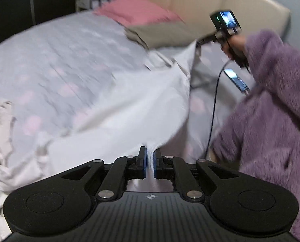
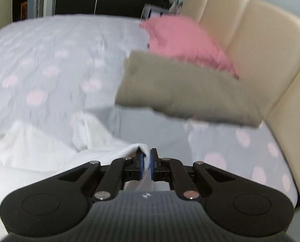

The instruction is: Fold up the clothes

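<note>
While both claws clench the white garment (image 1: 129,104) | olive pillow (image 2: 182,90), pink pillow (image 2: 182,38) beyond; bed (image 2: 39,60) beneath

Each claw is matte black: two rounded lobes with a shallow disc set in each, a ribbed grey-black deck bearing a small round emblem, and linkage bars pinned with silver screws. The left claw (image 1: 149,157) and right claw (image 2: 147,159) carry blue pads on their fingers (image 1: 143,161). A thin black cable (image 1: 214,100) trails from the right handle (a small lit screen sits on top). The sleeve (image 1: 271,109) is fluffy purple fleece.
</note>
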The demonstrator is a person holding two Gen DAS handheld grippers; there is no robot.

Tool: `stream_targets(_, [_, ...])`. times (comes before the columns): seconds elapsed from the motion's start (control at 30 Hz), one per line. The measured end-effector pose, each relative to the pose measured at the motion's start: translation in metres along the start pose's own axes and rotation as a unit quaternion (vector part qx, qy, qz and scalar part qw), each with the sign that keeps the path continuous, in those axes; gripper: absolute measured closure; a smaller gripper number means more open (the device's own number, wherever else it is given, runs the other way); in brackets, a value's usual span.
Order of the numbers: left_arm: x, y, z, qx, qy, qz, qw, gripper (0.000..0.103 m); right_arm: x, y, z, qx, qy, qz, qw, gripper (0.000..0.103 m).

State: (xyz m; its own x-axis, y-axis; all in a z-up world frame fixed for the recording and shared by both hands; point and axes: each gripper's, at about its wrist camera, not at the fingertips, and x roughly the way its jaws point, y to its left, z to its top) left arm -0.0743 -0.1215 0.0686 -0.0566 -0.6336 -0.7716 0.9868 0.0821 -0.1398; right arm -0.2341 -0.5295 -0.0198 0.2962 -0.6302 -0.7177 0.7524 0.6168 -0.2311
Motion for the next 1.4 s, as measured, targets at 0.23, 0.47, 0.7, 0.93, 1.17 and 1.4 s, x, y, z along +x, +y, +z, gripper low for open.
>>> stream_targets(0.23, [0.03,-0.005,-0.007,0.012,0.052,-0.05,0.9973,0.079,0.002,0.005,-0.022,-0.084,0.043,-0.007,0.995,0.076])
stream_targets(0.47, [0.041,0.023,0.016,-0.01,0.033,-0.023,0.9991,0.065,-0.028,0.026,-0.018,-0.156,0.019,0.009,0.988,0.069])
stream_targets(0.7, [0.065,0.05,0.043,-0.011,0.033,0.015,0.9993,0.064,-0.068,0.049,0.004,-0.178,-0.039,0.059,0.981,0.054])
stream_targets(0.93, [0.117,0.09,0.063,-0.02,0.05,0.038,0.9978,0.061,-0.065,0.078,0.022,-0.184,-0.049,0.11,0.975,0.054])
stream_targets(1.17, [0.167,0.126,0.049,-0.045,0.116,0.032,0.9917,0.055,-0.007,0.11,0.027,-0.177,-0.004,0.19,0.966,0.054])
stream_targets(1.4, [0.198,0.141,0.038,-0.034,0.157,0.038,0.9863,0.048,0.064,0.152,0.035,-0.238,0.023,0.194,0.951,0.045])
